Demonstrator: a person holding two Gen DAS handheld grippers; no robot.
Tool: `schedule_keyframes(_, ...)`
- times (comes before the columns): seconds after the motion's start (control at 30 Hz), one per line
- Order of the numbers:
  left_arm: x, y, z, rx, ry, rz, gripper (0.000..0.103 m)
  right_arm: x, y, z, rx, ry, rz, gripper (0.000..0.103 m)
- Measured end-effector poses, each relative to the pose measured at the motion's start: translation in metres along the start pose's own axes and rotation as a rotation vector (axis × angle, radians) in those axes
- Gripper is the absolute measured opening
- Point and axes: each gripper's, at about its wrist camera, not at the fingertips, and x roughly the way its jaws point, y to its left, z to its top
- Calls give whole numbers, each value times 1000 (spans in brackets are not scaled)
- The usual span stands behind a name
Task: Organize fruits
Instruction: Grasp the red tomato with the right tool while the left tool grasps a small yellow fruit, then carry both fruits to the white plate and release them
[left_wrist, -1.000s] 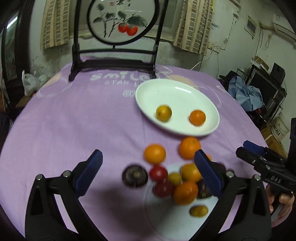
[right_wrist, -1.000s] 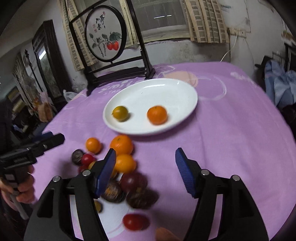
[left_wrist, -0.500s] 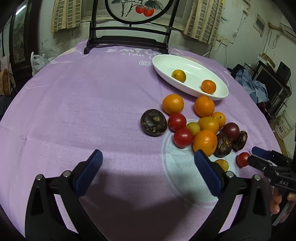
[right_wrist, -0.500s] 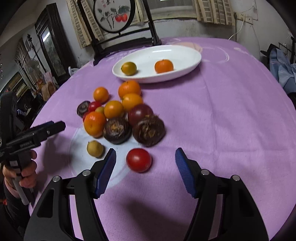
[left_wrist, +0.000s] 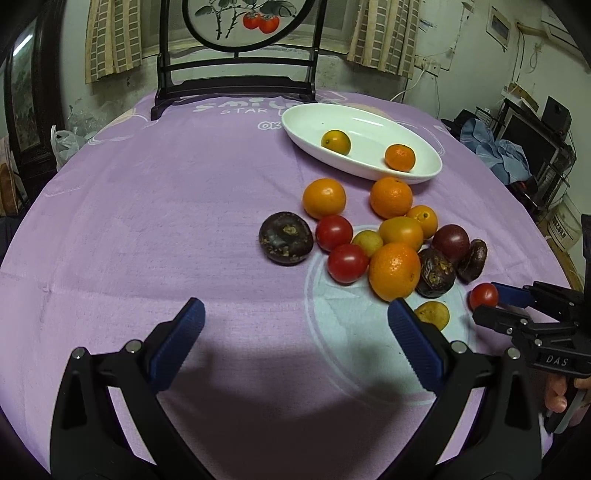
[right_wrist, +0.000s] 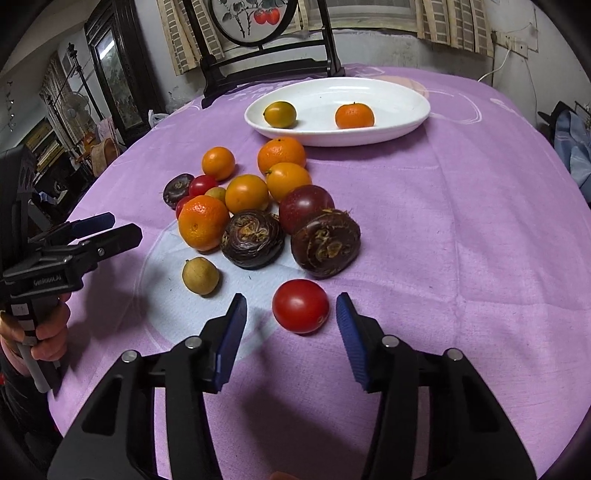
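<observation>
A lived-in home is shown. The worktop (left_wrist: 155, 206) is covered by a purple printed cloth, and a dark wooden stand with a round painted panel (left_wrist: 240, 18) is set at its far edge. Curtained windows (right_wrist: 454, 22), an old dark cabinet (right_wrist: 114, 74), wall sockets with trailing cables (left_wrist: 428, 70) and heaped clothes (left_wrist: 495, 155) are seen around it.

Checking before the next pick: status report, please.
Right tool closing around red tomato, not gripping yet. Left tool open, empty. White plate path unobstructed.

A matt purple cloth (right_wrist: 461, 221) covers the table; the white dish (right_wrist: 399, 107) looks glazed, the near tomato (right_wrist: 300, 305) smooth and glossy.
</observation>
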Motion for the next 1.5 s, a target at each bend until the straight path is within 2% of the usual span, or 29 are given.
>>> schedule_keyframes(0.13, 0, -5, -1, 27, 3, -9, 101, 0, -5, 0, 29, -3, 19, 32)
schedule_keyframes(0.2, 1, -9, -2, 45, 16, -29, 101, -4, -9, 0, 50, -23, 30, 30)
schedule_keyframes(0.3, 3, -21, -5, 98, 53, -122, 99, -12, -11, 1, 57, -66, 9, 30)
schedule_keyframes(0.4, 5, -42, -9, 183, 70, -185, 79, -17, -12, 2, 60, -89, -8, 30)
schedule_keyframes(0.47, 11, -54, -11, 207, 101, -219, 59, -19, -14, 2, 64, -95, -7, 30)
schedule_keyframes(0.53, 18, -68, -11, 226, 130, -239, 51, -20, -14, 2, 67, -98, -3, 30)
schedule_keyframes(0.8, 32, -95, -8, 244, 144, -221, 47, -26, -12, 2, 61, -117, 18, 30)
schedule_keyframes(0.9, 31, -92, -8, 227, 141, -218, 44, -28, -10, 2, 56, -121, 21, 30)
schedule_keyframes(1.13, 35, -84, -4, 180, 140, -206, 29, -29, -13, 2, 69, -126, 18, 30)
schedule_keyframes(1.3, 33, -81, -4, 163, 135, -222, 29, -29, -13, 3, 71, -141, 10, 30)
schedule_keyframes(1.4, 23, -81, 1, 176, 111, -241, 29, -28, -15, 12, 78, -164, 18, 30)
schedule_keyframes(1.5, 11, -81, 26, 199, 53, -244, 29, -24, -19, 38, 89, -198, 11, 30)
